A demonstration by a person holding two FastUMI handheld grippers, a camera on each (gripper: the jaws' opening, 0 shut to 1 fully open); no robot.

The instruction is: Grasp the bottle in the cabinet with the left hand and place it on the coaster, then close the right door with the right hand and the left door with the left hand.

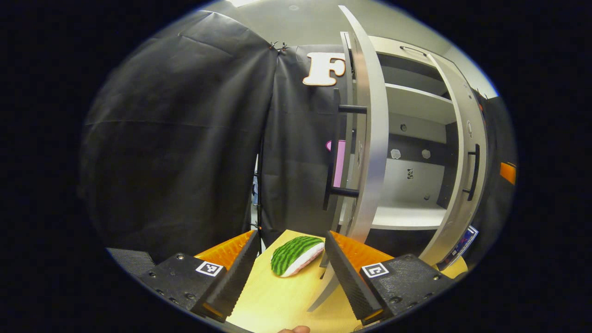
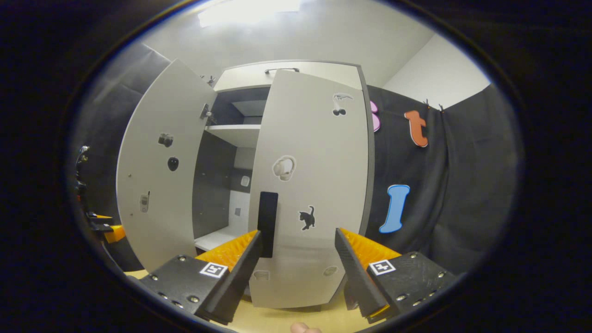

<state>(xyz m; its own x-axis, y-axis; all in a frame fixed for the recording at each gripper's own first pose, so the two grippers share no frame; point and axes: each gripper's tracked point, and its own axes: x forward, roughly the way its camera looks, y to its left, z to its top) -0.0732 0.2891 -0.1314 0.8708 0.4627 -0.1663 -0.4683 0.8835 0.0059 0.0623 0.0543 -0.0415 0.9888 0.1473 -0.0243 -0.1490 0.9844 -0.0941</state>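
Grey right door (image 2: 305,185) is being lined up mid-frame by the right claw (image 2: 298,259), fingers apart, presumably for pushing. Left claw (image 1: 289,263) is spread too; bottle's whereabouts can't be told.

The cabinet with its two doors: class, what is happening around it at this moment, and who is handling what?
A person holds a gripper in each hand in front of a cabinet on a wooden table. The right gripper, open, faces the right door, near its dark handle; that door looks part closed. The left gripper, open and holding nothing, points at the left door, which stands wide open. A watermelon slice toy lies on the table.
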